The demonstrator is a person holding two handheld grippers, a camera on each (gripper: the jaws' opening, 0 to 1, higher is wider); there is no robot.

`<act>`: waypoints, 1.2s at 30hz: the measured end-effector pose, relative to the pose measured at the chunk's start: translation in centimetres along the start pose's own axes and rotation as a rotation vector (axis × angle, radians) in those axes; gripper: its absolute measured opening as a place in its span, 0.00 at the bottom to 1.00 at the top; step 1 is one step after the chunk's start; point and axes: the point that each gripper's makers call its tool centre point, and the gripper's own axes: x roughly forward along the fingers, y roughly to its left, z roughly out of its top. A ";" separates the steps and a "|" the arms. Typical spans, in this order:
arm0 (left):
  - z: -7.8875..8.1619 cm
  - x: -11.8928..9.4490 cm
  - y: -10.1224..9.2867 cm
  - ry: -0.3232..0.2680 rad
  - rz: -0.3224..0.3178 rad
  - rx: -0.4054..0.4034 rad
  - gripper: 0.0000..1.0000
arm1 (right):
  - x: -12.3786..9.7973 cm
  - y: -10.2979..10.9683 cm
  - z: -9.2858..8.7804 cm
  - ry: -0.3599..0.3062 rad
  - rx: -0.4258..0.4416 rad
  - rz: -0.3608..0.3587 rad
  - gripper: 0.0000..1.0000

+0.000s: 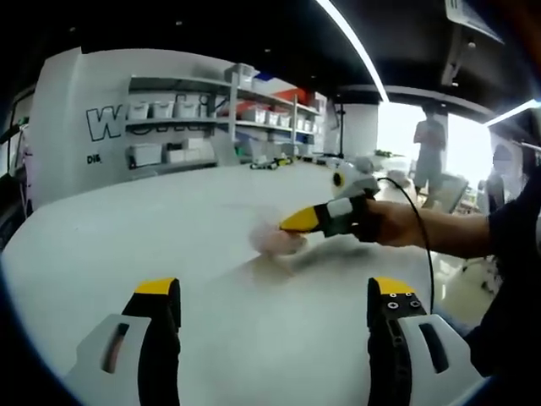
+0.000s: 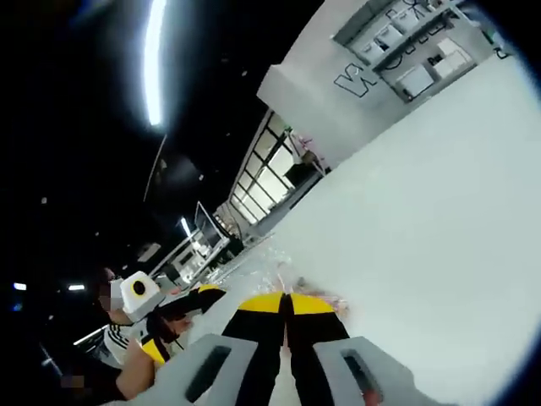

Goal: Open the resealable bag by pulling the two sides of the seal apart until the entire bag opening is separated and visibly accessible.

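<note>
Left gripper (image 1: pixel 272 304) fingers wide above table (image 1: pixel 127 228); right gripper (image 2: pixel 289 306) fingers pinched on bag (image 1: pixel 277 242).

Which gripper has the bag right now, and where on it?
The right gripper pinches the bag at its near top edge; the exact spot is blurred. The left gripper is open, empty.

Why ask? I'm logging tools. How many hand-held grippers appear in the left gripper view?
2. The left hand-held gripper rises from the bottom, jaws apart; the right hand-held gripper reaches in from the right, shut on the blurred bag.
</note>
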 end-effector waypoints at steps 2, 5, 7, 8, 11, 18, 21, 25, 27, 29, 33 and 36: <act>0.1 0.4 0.0 -0.004 -0.002 -0.002 0.90 | -0.1 0.1 -0.1 -0.005 0.007 0.005 0.00; 0.2 0.8 -0.1 -0.014 -0.006 0.002 0.85 | -0.1 0.2 -0.4 -0.007 0.010 0.008 0.00; 0.4 1.3 -0.2 -0.020 -0.013 -0.001 0.84 | -0.1 0.3 -0.4 -0.008 0.014 0.010 0.00; 0.4 1.5 -0.2 -0.025 -0.013 -0.003 0.84 | -0.2 0.3 -0.4 -0.011 0.014 0.010 0.00; 0.7 1.9 -0.1 -0.038 -0.013 -0.006 0.83 | -0.3 0.2 -0.4 -0.013 0.014 0.010 0.00; 0.6 2.3 -0.2 -0.039 -0.014 -0.010 0.83 | -0.5 0.0 -0.2 -0.019 0.020 0.010 0.00; 0.6 2.5 -0.1 -0.040 -0.013 -0.014 0.83 | -0.7 -0.1 -0.1 -0.024 0.025 0.010 0.00; 0.6 2.9 -0.2 -0.037 -0.016 -0.013 0.83 | -0.7 -0.2 -0.1 -0.025 0.031 0.012 0.00; 0.6 3.2 -0.3 -0.037 -0.017 -0.011 0.83 | -0.8 -0.2 0.0 -0.027 0.032 0.012 0.00; 0.7 3.4 -0.4 -0.037 -0.020 -0.006 0.83 | -0.8 -0.2 0.0 -0.027 0.036 0.013 0.00; 0.9 3.8 -0.5 -0.040 -0.026 -0.006 0.82 | -0.7 -0.1 0.0 -0.026 0.043 0.018 0.00; 0.9 4.2 -0.6 -0.041 -0.037 -0.009 0.82 | -0.7 -0.1 0.0 -0.026 0.044 0.019 0.00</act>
